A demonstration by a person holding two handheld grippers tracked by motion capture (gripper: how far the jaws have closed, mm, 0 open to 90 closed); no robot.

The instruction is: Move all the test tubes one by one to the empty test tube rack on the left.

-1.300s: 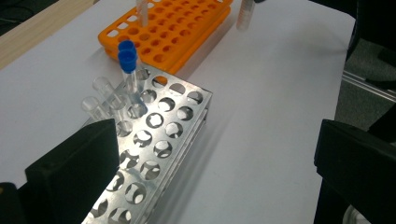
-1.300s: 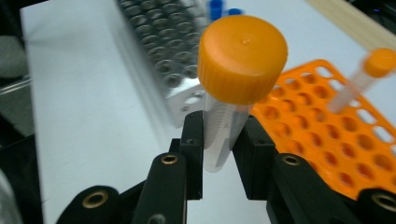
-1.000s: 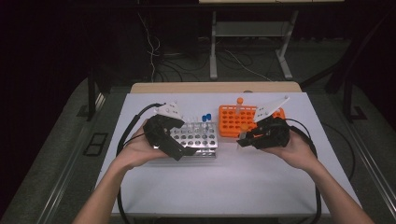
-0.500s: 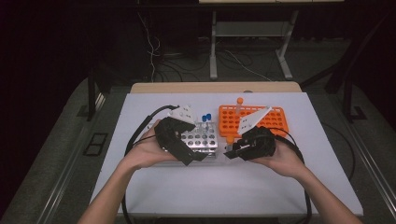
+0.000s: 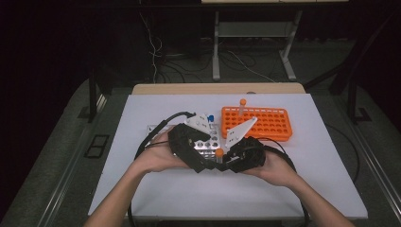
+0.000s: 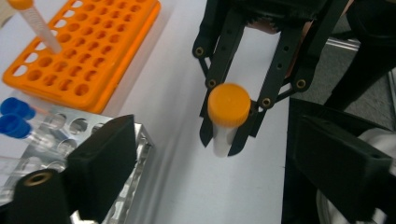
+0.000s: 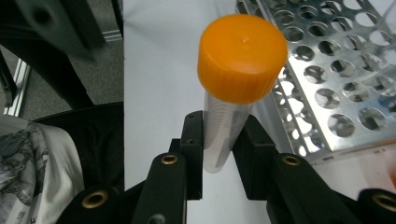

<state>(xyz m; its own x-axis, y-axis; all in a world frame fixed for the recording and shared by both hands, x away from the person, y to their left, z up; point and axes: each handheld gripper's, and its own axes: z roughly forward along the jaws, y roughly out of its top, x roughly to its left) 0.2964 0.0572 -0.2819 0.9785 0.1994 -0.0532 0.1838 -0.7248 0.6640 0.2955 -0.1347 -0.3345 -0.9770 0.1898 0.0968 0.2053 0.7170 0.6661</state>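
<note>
white counter under both hands. right tool is clamped on a clear plastic tube with a ribbed orange screw cap, held upright beside the metal rack. left tool, jaws apart and just closing, has nothing between them.

Overhead light is brightening the white table while the surrounding room is fading into near-black. Glare is bouncing off the metal rack. Close black jaws are blurring softly in both gripper views.
</note>
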